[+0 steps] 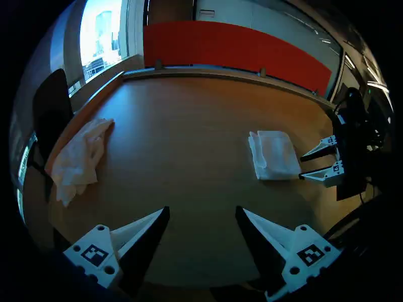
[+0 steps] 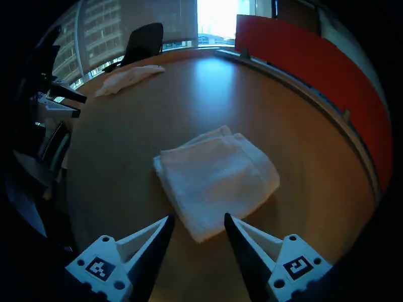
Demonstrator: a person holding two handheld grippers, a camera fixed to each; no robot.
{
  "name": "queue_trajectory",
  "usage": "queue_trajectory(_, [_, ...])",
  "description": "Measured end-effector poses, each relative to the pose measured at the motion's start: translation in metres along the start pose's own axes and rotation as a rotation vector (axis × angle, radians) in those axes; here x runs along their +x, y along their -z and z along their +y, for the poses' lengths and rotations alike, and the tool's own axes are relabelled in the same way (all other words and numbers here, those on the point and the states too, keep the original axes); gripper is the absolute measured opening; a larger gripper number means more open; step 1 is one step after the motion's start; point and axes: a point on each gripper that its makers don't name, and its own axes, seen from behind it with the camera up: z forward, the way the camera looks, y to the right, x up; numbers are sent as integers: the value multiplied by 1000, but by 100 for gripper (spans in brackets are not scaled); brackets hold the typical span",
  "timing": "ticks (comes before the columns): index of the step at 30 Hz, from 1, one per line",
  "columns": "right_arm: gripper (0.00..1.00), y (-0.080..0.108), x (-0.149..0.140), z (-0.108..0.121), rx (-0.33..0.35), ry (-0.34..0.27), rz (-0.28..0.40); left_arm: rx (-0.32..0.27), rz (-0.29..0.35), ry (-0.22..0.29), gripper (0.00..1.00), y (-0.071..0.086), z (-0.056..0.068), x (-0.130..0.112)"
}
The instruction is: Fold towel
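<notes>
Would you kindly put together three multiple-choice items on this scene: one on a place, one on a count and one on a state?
1. Where does the crumpled towel lie?
A. At the edge of the table, near the dark chair
B. In the table's middle
C. On the chair's seat

2. How many white towels are on the table?
A. One
B. Two
C. Four

3. How does the right hand-held gripper stand?
A. Shut on the folded towel
B. Open, with the folded towel's near corner just ahead of its tips
C. Shut on nothing

Answers:
1 A, since the crumpled towel drapes at the table's edge beside the chair.
2 B, since there is one crumpled towel and one folded towel.
3 B, since its fingers are spread apart and neither presses on the cloth.
</notes>
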Motion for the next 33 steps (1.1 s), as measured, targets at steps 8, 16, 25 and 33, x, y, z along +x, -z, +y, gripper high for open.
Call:
queue_trajectory(8, [70,-2,-25,-1,-21,-29,-40,-1,-2,-1,97,0,1,-1])
queue_trajectory(16, [48,-5,-33,1,-36,-63,-52,-4,-4,-4,97,-1,2,-1])
queue_trajectory(25, [31,-4,-33,1,-47,-72,-48,-5,-4,-4,97,0,2,-3])
queue_trajectory(33, [5,-6,-31,-2,-41,-70,-42,-6,-5,-2,97,1,1,-5])
